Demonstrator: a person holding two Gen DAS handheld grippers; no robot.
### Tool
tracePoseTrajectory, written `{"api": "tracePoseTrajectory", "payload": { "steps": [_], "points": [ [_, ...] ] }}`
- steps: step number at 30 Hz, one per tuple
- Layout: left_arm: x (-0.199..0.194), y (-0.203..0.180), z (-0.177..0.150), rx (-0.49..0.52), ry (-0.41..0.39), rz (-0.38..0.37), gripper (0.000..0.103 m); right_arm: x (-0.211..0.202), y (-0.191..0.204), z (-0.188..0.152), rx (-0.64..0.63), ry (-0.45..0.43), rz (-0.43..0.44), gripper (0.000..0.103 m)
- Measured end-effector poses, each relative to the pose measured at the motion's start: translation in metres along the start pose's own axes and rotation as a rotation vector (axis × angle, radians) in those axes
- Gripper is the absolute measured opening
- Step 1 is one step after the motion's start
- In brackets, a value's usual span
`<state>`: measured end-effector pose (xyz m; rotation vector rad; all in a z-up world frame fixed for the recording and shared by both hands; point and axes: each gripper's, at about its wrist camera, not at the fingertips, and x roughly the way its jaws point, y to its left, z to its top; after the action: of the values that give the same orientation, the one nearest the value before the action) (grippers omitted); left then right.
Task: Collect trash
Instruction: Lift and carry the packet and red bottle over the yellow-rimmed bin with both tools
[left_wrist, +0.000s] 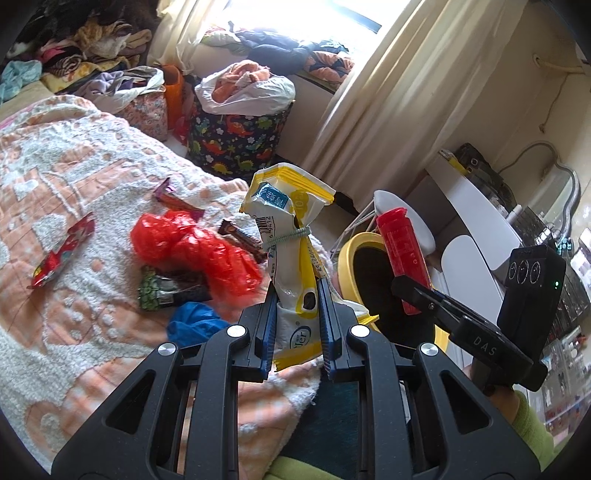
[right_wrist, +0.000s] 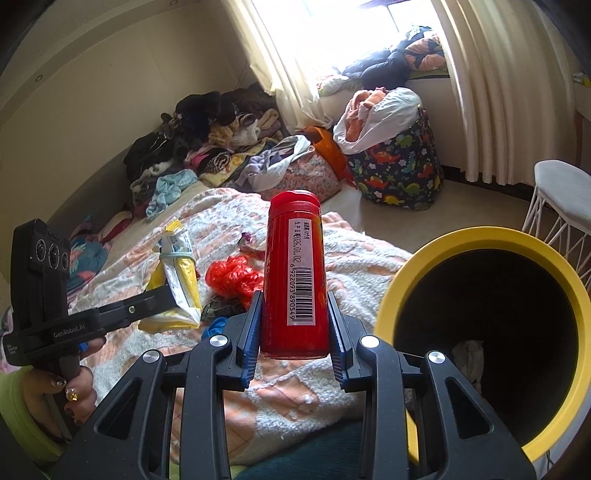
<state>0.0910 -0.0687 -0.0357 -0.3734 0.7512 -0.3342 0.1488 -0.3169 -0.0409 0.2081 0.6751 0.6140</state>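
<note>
My left gripper (left_wrist: 297, 291) is shut on a yellow-and-white snack bag (left_wrist: 284, 221) tied with a green band, held above the bed. It also shows in the right wrist view (right_wrist: 177, 266). My right gripper (right_wrist: 295, 306) is shut on a red cylindrical canister (right_wrist: 294, 273), upright, just left of the yellow bin (right_wrist: 406, 280). In the left wrist view the canister (left_wrist: 400, 254) hangs over the yellow bin's (left_wrist: 347, 254) mouth. On the bed lie a red plastic bag (left_wrist: 192, 247), several snack wrappers (left_wrist: 62, 251) and a blue scrap (left_wrist: 194, 325).
An orange-and-white blanket (left_wrist: 74, 177) covers the bed. A dinosaur-print basket (left_wrist: 240, 136) full of clothes and a floral bag (left_wrist: 147, 110) stand on the floor beyond. Clothes are piled at the back left. A white stool (right_wrist: 561, 199) stands behind the bin.
</note>
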Motion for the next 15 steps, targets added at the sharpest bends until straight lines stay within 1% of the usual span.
{"api": "tracePoseTrajectory", "payload": {
  "steps": [15],
  "points": [
    [0.021,-0.034,0.001,0.066,0.022,-0.048,0.014,-0.03,-0.04,0.009,0.071,-0.069,-0.06,0.03]
  ]
}}
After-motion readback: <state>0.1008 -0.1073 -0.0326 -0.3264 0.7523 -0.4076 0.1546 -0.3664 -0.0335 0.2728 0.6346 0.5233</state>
